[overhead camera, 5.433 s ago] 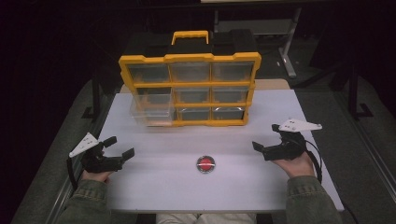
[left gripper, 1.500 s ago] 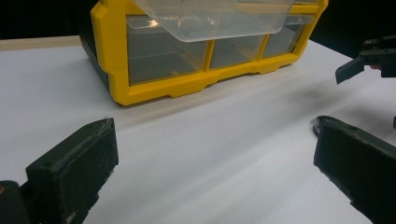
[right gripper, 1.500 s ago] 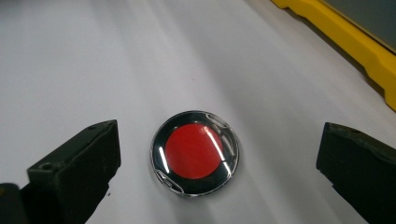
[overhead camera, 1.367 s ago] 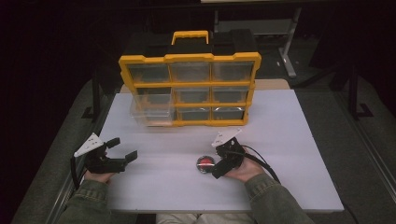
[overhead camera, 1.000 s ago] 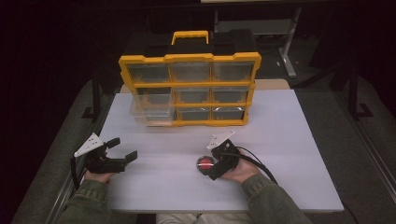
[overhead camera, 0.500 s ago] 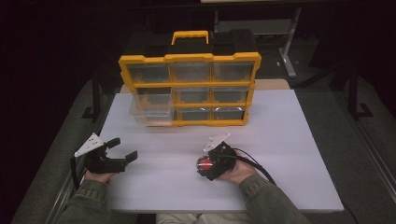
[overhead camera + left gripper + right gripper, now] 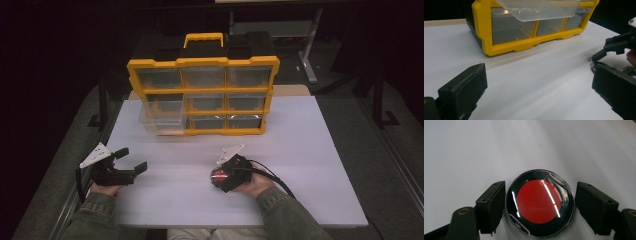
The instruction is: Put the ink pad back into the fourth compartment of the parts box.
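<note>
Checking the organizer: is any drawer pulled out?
Yes. One clear drawer at the organizer's left sticks out; the others sit flush.

White table [image 7: 300, 150], two things on it.
A yellow drawer organizer [image 7: 202, 95] stands toward the far edge; a round red-faced disc [image 7: 540, 203] lies flat near the front.

The right gripper [image 7: 220, 178] sits over the red disc [image 7: 219, 175] near the yellow organizer [image 7: 202, 95].

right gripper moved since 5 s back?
Yes. The right gripper went left across the table, from the right side to the red disc in front of the yellow organizer.
</note>
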{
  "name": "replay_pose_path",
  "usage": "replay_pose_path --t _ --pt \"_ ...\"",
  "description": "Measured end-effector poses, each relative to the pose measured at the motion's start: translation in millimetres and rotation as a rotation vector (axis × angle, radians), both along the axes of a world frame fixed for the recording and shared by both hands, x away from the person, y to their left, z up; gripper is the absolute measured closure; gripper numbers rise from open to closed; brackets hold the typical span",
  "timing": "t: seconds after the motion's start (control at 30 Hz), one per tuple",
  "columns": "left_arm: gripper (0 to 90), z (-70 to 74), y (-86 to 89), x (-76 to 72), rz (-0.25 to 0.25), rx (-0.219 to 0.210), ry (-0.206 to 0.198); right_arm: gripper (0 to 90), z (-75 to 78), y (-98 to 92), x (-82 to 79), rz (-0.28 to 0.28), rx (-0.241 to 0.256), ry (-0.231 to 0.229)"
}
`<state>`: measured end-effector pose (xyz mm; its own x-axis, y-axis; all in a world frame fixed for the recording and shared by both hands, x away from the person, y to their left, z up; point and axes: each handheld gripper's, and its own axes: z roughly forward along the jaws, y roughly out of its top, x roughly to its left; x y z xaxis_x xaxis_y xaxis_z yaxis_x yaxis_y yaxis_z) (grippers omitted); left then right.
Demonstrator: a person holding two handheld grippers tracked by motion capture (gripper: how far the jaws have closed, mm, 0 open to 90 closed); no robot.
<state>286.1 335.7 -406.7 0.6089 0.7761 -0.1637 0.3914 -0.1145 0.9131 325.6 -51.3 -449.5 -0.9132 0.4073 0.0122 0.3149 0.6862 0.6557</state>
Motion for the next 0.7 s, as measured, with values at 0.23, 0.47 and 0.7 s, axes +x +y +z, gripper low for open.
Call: replay_pose_path --t 0.23,0.47,0.7 --pt "0.0 -0.2 -0.2 0.2 -0.001 0.002 0.0 28.8 0.8 0.8 -1.4 0.013 -0.004 -0.014" --pt "0.0 -0.3 -0.2 0.3 -0.001 0.002 0.001 28.9 2.1 2.5 -3.4 0.023 -0.004 -0.02" --pt "0.0 -0.3 0.1 0.3 0.001 0.002 0.001 28.9 10.2 3.1 -4.8 0.028 0.017 -0.016"
